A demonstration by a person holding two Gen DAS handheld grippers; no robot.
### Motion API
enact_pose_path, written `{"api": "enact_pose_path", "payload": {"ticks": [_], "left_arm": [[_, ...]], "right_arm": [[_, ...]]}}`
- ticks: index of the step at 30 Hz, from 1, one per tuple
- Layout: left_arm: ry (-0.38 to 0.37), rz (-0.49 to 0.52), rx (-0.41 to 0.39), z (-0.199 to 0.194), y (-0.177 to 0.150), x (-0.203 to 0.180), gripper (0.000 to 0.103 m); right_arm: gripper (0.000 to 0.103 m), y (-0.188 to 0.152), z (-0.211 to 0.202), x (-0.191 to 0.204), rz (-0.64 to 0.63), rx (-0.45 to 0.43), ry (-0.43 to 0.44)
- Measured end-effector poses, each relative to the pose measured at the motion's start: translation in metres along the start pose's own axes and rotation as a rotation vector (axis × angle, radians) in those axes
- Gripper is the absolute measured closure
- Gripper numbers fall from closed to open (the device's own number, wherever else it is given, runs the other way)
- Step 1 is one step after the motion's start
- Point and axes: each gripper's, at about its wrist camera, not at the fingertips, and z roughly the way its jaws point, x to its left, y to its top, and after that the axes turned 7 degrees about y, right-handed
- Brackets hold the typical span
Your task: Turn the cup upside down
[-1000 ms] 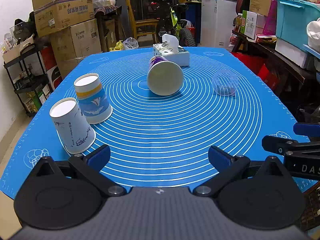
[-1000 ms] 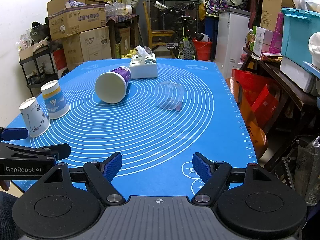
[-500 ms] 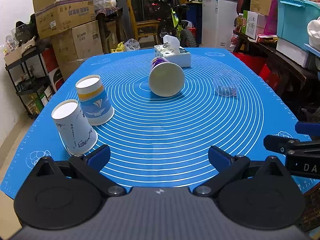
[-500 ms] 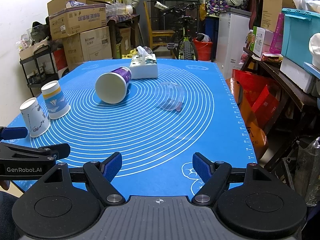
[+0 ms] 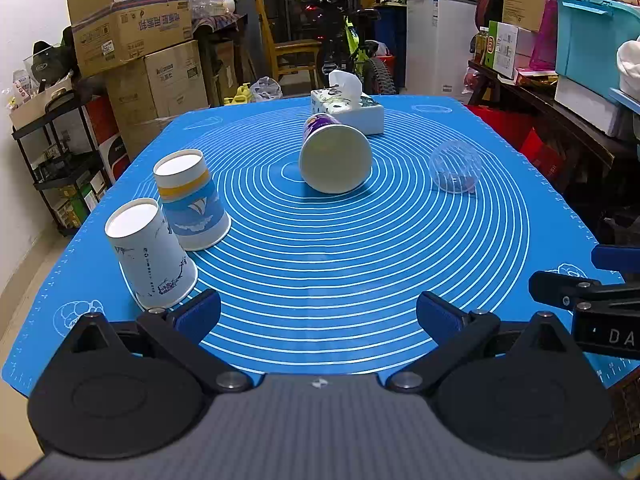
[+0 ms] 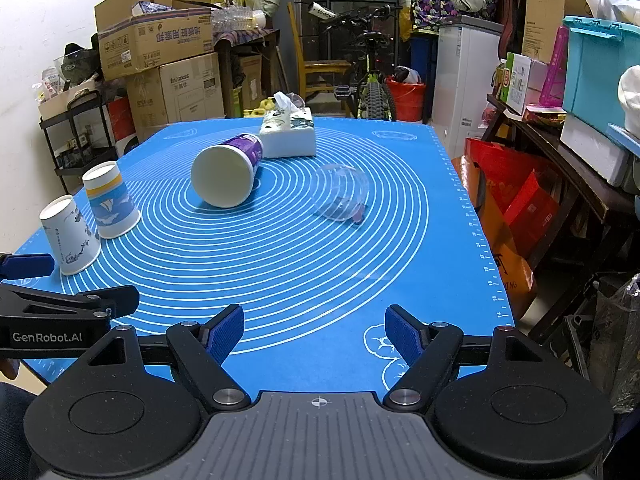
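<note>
A purple-and-white paper cup (image 5: pixel 335 156) lies on its side mid-mat, mouth toward me; it also shows in the right wrist view (image 6: pixel 226 174). A clear plastic cup (image 5: pixel 456 166) lies on its side to its right, also in the right wrist view (image 6: pixel 339 191). Two paper cups stand upside down at the left: a white one (image 5: pixel 150 254) (image 6: pixel 70 240) and a blue-and-yellow one (image 5: pixel 190 200) (image 6: pixel 110 206). My left gripper (image 5: pixel 318 314) is open and empty near the mat's front edge. My right gripper (image 6: pixel 314 334) is open and empty at the front right.
A blue silicone mat (image 5: pixel 320 264) covers the table. A white tissue box (image 5: pixel 348 106) stands behind the purple cup. Cardboard boxes (image 5: pixel 136 36), a bicycle and storage bins surround the table. The right gripper's finger shows at the left wrist view's right edge (image 5: pixel 580 294).
The left gripper has drifted slightly, so the cups shift a little right and down in its view. The right gripper has barely moved. No cup has moved.
</note>
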Motion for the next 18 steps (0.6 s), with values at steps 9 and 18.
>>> {"api": "enact_pose_path", "payload": {"ticks": [9,18], "left_arm": [[0.018,-0.009,0.001,0.003,0.002,0.002,0.001],[0.016,-0.028,0.005,0.014,0.011,-0.001,0.001]], "right_arm": [[0.022,0.003,0.003,0.002,-0.003,0.002,0.007],[0.022,0.015,0.011,-0.008,0.008,-0.028,0.011]]}}
